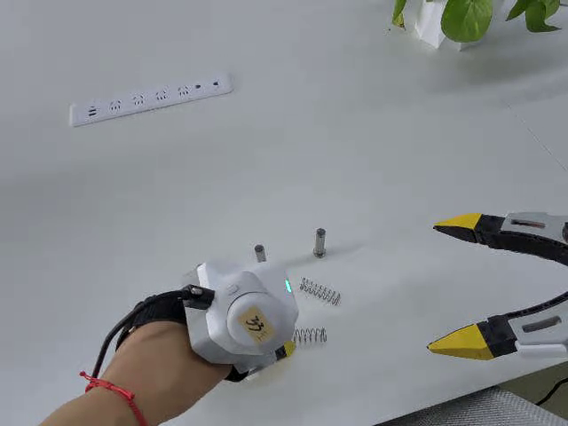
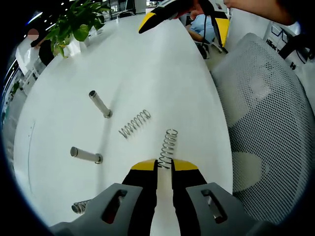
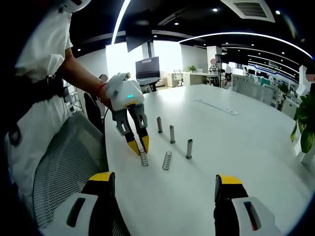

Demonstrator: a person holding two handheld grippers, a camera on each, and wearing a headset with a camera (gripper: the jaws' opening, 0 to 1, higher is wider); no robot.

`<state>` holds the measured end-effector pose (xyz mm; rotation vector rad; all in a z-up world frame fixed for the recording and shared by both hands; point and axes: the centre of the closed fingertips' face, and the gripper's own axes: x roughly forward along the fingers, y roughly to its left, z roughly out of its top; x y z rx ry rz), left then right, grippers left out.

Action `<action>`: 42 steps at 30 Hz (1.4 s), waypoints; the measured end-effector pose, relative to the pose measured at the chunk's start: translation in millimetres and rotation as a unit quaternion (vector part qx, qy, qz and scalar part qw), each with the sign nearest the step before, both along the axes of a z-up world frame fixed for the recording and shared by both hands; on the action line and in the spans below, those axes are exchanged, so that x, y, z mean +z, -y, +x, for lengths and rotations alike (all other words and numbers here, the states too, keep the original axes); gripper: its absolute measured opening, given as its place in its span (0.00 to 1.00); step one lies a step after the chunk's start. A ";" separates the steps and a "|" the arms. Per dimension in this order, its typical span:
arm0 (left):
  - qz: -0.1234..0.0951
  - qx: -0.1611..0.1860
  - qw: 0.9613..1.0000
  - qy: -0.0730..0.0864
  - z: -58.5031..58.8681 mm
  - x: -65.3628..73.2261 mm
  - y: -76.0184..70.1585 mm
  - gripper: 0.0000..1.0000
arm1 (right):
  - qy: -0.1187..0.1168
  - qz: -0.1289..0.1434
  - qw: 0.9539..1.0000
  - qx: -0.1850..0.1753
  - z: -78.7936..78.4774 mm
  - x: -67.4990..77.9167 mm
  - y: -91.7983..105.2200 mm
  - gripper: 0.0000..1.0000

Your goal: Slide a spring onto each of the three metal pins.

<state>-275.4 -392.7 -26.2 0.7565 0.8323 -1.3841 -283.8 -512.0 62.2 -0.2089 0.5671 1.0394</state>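
Left gripper (image 2: 165, 163): we see its yellow-tipped jaws drawn nearly together, pinching one end of a spring. In the head view its white body (image 1: 286, 349) sits low on the table with a hand behind it.
Held spring (image 2: 168, 145): it runs straight out from the jaw tips. In the right gripper view it hangs below the tips (image 3: 143, 157) towards the table top. We cannot tell whether its free end touches the surface.
Loose spring (image 2: 134, 124): it lies flat on the table just beside the held spring, between that one and the pins, apart from both.
Near pin (image 2: 85, 155): upright and bare, close to the left gripper.
Far pin (image 2: 100, 104): upright and bare, next in the row and just past the loose spring.
Third pin (image 3: 159, 125): at the far end of the row as we see it in the right gripper view, with a spring coiled around it.
Right gripper (image 1: 457, 282): jaws spread wide with nothing between them, well apart from the pins and off to the side.
Table (image 1: 355, 133): white. A power strip (image 1: 151, 98) lies far back on it, and a leafy plant (image 1: 466, 18) stands at the far corner.
Mesh chair (image 2: 266, 123): at the table edge beside the left gripper.
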 end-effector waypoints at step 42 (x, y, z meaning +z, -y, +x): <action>-0.318 0.163 0.934 -0.018 20.4 166.8 10.8 0.07 | 0.007 0.145 0.989 0.034 27.2 100.8 -85.8 0.25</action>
